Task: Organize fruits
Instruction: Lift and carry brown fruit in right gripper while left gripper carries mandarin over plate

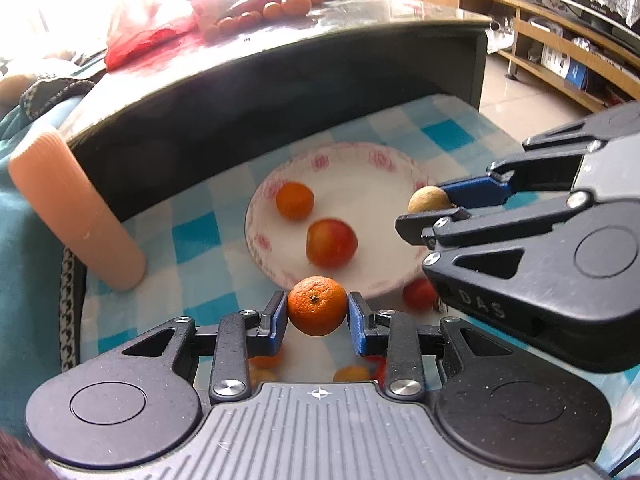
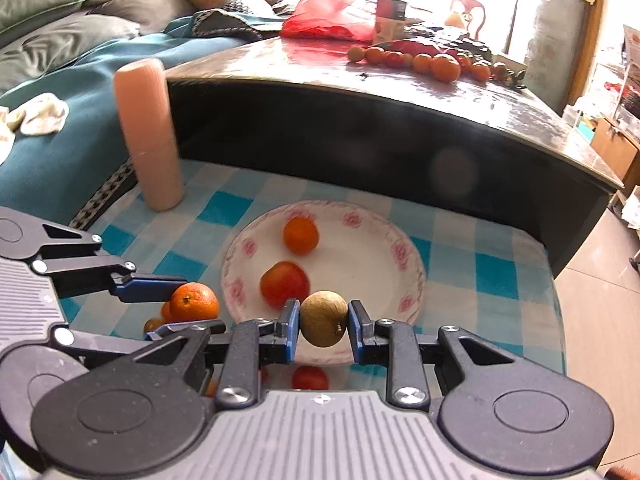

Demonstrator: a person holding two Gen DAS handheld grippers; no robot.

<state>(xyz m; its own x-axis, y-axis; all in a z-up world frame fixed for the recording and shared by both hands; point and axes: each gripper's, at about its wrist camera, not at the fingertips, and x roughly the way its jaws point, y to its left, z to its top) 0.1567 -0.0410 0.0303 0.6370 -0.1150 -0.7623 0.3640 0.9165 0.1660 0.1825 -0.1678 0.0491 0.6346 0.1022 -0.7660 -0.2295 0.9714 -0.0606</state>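
Note:
A white plate with pink flowers [image 1: 360, 160] [image 2: 384, 236] lies on the blue checked cloth, holding a small orange [image 1: 295, 200] [image 2: 301, 235] and a red fruit [image 1: 331, 243] [image 2: 285, 283]. My left gripper [image 1: 317, 312] [image 2: 176, 304] is shut on an orange mandarin [image 1: 317, 305] [image 2: 195, 302], held just off the plate's near-left rim. My right gripper [image 2: 323, 325] [image 1: 434, 206] is shut on a round brownish-green fruit [image 2: 323, 318] [image 1: 427, 199] over the plate's near edge. Several loose small fruits [image 1: 418, 295] [image 2: 310, 377] lie on the cloth beneath the grippers, partly hidden.
A tall peach ribbed cylinder [image 1: 76, 208] [image 2: 150, 136] stands at the cloth's far left. Behind rises a dark table [image 1: 280, 92] [image 2: 360, 120] carrying a row of oranges [image 1: 276, 10] [image 2: 436, 65] and a red bag [image 2: 332, 12]. A teal-covered sofa [image 2: 60, 128] is at left.

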